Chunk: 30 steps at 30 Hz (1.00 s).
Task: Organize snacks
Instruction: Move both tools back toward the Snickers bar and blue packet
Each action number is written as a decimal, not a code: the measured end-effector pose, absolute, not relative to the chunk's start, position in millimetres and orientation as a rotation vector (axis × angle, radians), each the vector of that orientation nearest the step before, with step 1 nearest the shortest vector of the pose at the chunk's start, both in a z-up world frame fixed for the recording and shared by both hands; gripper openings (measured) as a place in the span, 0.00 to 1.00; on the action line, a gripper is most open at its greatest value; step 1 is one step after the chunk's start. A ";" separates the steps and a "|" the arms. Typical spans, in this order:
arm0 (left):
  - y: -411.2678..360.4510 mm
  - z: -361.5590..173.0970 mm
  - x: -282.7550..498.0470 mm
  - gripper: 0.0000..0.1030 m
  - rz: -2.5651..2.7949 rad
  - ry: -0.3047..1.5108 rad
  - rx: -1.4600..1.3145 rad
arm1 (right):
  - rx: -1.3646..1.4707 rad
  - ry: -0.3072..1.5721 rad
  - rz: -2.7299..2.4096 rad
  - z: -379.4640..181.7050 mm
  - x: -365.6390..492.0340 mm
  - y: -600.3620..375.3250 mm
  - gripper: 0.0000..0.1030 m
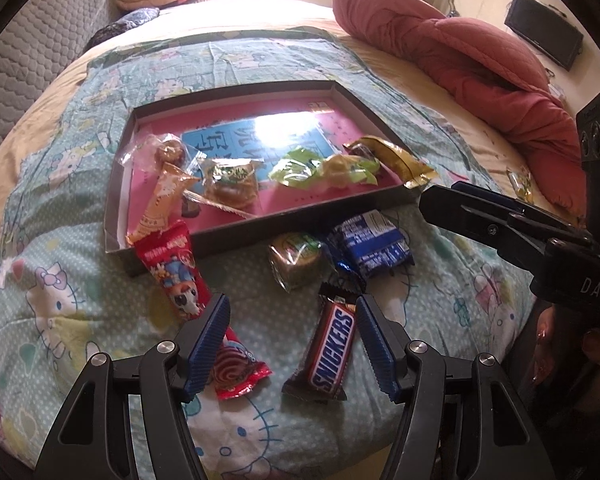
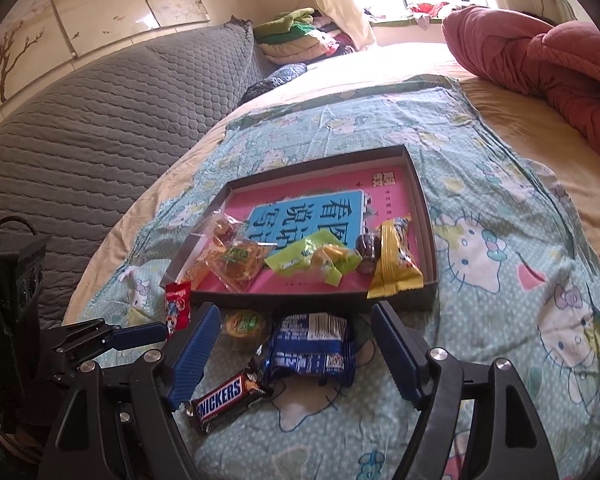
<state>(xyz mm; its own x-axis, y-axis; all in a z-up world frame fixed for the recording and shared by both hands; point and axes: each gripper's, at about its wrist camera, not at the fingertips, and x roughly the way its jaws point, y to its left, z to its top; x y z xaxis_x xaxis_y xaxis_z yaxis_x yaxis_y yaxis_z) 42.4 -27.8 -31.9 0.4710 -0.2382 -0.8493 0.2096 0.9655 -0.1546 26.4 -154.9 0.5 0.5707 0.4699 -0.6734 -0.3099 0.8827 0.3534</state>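
A shallow dark box [image 1: 256, 227] [image 2: 430, 240] with a pink and blue bottom lies on the bed and holds several wrapped snacks. In front of it on the blanket lie a Snickers bar [image 1: 330, 346] [image 2: 224, 398], a blue packet [image 1: 374, 249] [image 2: 312, 350], a small round cake [image 1: 296, 258] [image 2: 244, 326] and a red packet [image 1: 180, 276] [image 2: 179, 306]. My left gripper [image 1: 292, 342] is open and empty, with the Snickers bar between its fingers. My right gripper [image 2: 296, 354] is open and empty over the blue packet; it also shows in the left wrist view [image 1: 440, 198].
A Hello Kitty blanket [image 1: 60, 312] [image 2: 520, 248] covers the bed. A red quilt [image 1: 460, 64] [image 2: 540, 52] lies bunched at the far right. A grey padded headboard [image 2: 100, 128] rises on the left. A small wrapped snack [image 1: 520, 184] lies by the red quilt.
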 end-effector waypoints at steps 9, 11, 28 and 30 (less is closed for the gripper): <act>-38.6 -47.9 39.1 0.65 -0.325 1.085 -0.019 | 0.176 0.900 0.459 -10.0 27.1 -149.2 0.75; -39.9 -50.8 39.3 0.65 -0.334 1.093 -0.024 | 0.170 0.916 0.456 -13.6 28.3 -148.0 0.75; -49.6 -73.0 44.1 0.65 -0.389 1.141 -0.044 | 0.096 1.034 0.440 -47.8 41.8 -133.3 0.75; -49.1 -74.1 43.9 0.65 -0.389 1.144 -0.043 | 0.087 1.037 0.436 -49.9 42.8 -132.0 0.76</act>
<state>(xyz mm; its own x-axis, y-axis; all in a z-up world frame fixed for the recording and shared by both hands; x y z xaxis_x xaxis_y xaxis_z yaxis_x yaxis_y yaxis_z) 43.9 -49.1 -74.1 0.3547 -0.3229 -0.8775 0.2795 0.9322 -0.2301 42.8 -132.0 -49.9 0.4315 0.3902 -0.8134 -0.3087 0.9111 0.2733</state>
